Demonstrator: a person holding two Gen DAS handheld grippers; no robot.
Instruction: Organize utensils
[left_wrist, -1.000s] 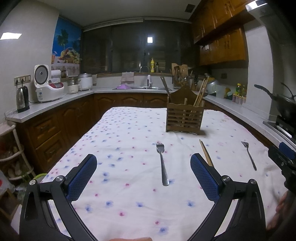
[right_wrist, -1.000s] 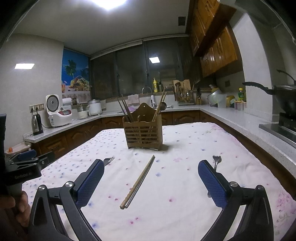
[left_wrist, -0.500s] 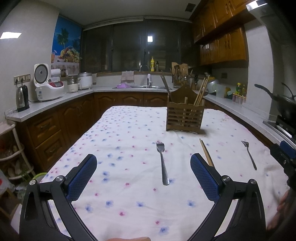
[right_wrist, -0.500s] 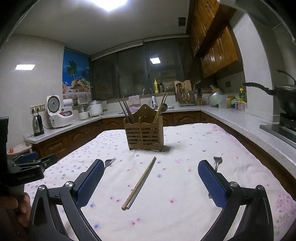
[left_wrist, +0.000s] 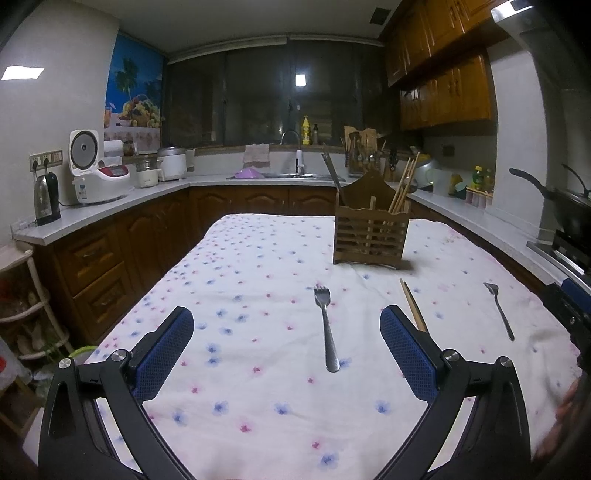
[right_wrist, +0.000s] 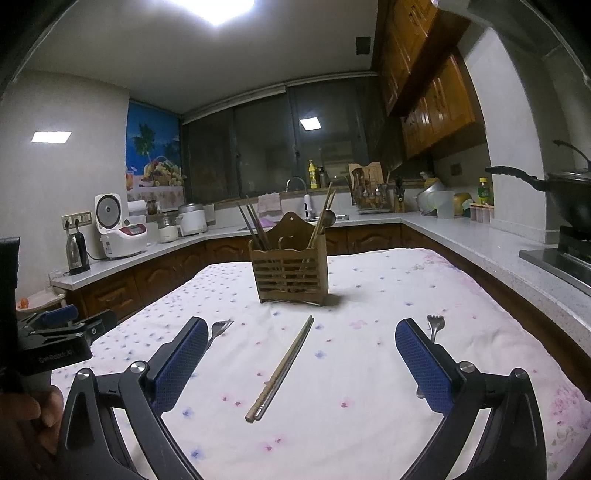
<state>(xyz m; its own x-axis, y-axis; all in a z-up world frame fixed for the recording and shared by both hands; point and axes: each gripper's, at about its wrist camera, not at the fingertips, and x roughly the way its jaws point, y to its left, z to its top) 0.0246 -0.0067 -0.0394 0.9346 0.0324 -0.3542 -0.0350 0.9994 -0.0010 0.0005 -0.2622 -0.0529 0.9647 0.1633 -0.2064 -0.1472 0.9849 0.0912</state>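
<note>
While fingers (right_wrist: 423, 360) spread, chopsticks (right_wrist: 281, 369) lie btwn them.

Matt floral cloth (left_wrist: 258, 387) covers the bench. Slatted wooden holder (right_wrist: 288, 271), wooden chopsticks (right_wrist: 282, 369), shiny metal forks (left_wrist: 327, 332). Hand-held gripper pads (left_wrist: 164, 354) textured blue rubber, frame matt black plastic.

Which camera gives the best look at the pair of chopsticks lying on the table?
The right wrist view: the chopsticks lie whole between the open jaws. In the left wrist view, only their far end shows; the rest hides behind a blue pad.
</note>
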